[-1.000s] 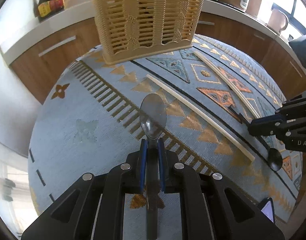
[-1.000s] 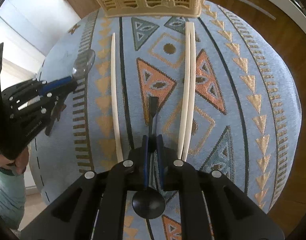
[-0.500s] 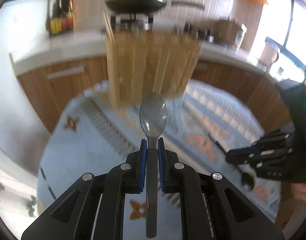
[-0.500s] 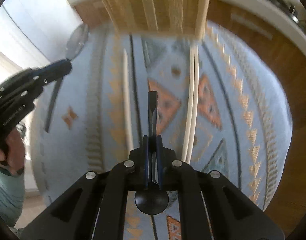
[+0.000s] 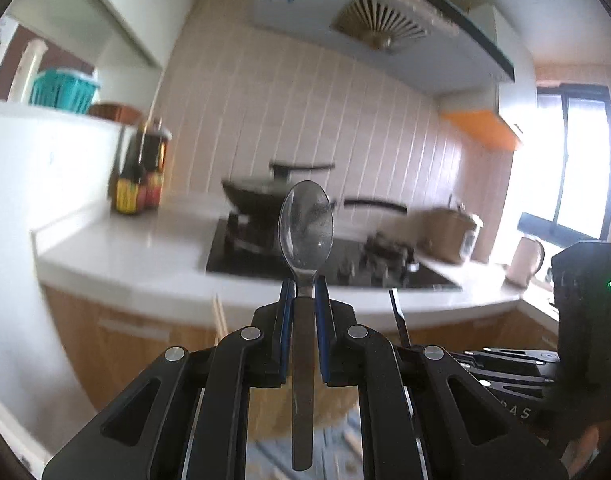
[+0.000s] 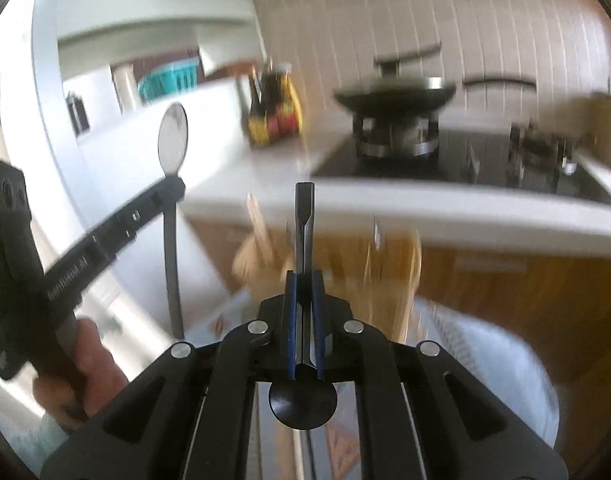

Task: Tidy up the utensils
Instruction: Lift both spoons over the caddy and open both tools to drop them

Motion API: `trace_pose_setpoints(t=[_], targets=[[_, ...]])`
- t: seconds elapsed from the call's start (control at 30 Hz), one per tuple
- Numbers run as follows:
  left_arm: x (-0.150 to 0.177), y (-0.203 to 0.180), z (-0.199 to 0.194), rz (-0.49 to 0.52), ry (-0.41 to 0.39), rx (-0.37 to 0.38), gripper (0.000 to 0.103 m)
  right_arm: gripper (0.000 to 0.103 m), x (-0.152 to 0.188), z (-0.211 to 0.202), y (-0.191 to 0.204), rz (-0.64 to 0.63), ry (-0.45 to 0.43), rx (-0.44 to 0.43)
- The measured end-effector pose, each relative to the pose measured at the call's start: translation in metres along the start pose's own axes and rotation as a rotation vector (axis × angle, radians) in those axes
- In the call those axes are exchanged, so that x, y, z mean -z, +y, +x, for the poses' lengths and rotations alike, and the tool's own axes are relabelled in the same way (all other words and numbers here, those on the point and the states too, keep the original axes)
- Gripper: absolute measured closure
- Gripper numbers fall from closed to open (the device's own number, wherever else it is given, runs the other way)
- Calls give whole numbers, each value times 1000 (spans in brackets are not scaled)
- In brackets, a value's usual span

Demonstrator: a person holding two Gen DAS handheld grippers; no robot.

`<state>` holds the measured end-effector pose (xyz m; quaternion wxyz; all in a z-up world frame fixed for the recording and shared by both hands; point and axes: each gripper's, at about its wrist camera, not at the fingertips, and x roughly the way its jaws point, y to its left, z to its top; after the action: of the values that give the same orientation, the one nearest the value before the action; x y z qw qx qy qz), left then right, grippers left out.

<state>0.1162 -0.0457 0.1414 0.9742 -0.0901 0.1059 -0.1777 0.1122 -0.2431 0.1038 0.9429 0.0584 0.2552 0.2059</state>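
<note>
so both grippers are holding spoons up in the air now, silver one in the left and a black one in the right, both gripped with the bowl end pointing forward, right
Not quite. The left gripper does hold the silver spoon bowl forward. But the right wrist view shows the right gripper clamping the black spoon with the handle end forward; its bowl sits back under the gripper body.

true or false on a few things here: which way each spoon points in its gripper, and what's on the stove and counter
1. The left gripper holds the silver spoon bowl forward. True.
2. The right gripper holds the black spoon bowl forward. False: its handle points forward, the bowl sits behind the fingers.
3. A wok sits on the stove. True.
4. The sauce bottles lie toppled on the counter. False: they stand upright.
</note>
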Motion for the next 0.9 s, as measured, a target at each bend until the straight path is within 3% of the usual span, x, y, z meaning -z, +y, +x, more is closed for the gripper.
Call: trace_pose_setpoints(t=[0.2, 0.47, 0.9], targets=[[-9, 0, 29, 2, -38, -19, 94, 98, -28, 32, -5, 26, -39, 27], [-7, 16, 57, 29, -123, -101, 94, 98, -40, 75, -21, 76, -81, 42], [25, 31, 89, 48, -102, -161, 94, 98, -11, 107, -17, 3, -196, 81]])
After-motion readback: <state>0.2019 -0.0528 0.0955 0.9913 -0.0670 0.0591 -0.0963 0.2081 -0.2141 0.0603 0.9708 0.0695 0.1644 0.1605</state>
